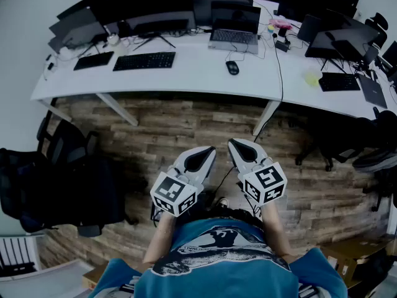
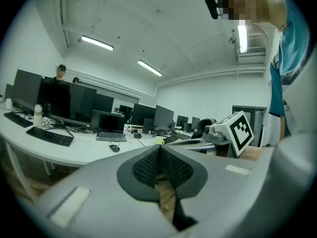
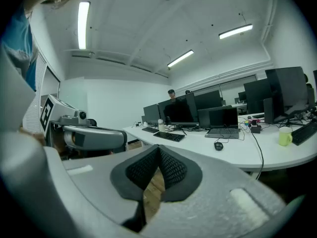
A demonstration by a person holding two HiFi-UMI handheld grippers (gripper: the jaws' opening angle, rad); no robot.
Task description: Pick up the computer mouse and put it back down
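Mouse [image 1: 232, 67]: one; desk [image 1: 198, 74]: one.

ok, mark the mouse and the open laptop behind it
computer mouse [image 1: 232, 67], head view, middle of its top shell.
laptop [image 1: 233, 37], head view, its keyboard deck.

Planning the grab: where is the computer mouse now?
In the head view the small black computer mouse lies right of centre on the long white desk, just in front of the open grey laptop.
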